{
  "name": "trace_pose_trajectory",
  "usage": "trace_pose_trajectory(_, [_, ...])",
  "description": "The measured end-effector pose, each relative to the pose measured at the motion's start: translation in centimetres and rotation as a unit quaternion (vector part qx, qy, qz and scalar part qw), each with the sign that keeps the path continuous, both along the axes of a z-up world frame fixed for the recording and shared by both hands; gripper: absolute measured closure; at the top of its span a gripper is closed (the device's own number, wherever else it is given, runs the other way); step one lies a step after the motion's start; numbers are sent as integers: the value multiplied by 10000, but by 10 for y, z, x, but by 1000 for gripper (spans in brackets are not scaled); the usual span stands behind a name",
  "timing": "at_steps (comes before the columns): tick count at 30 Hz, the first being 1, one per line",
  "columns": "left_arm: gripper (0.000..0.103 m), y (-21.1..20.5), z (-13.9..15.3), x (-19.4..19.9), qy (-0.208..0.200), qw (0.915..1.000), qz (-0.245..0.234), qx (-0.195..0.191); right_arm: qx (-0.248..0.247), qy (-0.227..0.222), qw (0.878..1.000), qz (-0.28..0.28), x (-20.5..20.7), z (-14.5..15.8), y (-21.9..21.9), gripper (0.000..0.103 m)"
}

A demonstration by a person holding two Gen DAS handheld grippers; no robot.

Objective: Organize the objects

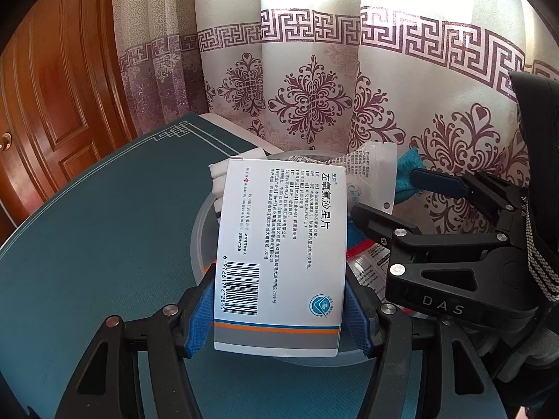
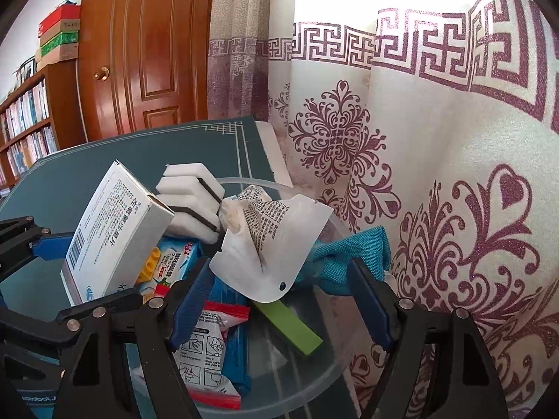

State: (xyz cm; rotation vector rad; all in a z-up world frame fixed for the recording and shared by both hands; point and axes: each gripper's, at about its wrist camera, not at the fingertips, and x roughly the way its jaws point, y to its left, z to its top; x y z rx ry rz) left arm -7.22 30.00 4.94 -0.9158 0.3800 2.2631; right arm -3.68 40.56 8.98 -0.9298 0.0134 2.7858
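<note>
the left claw clamps the lower end of a white medicine box, centre frame, over a clear plastic tub. the right claw gapes wide, holding nothing, above the tub's white pouch, teal cloth and green bar. green desk spreads left.

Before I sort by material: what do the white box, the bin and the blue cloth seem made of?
White box: thin printed cardboard, slightly glossy; folded flap edges show.
Bin: clear plastic, smooth; its contents and the curtain show through the wall.
Blue cloth: coarse woven fabric, matte; visible weave.
</note>
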Motion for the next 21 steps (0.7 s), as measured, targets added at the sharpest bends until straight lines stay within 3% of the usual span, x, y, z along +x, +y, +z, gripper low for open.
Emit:
trace_pose_trajectory(10, [36,7,-2,-10,-343,9965,-591,485,-829,202,9961,-227,19,6,25,25])
trace_pose_trajectory(13, [36,9,-4,-10,-203,9968,-628,449,-1235,286,9916,-255,26,8,33,25])
trace_pose_trajectory(21, [36,21,-11,5,579,9966,-583,-6,-1150,585,9910,-364,51,21,27,25])
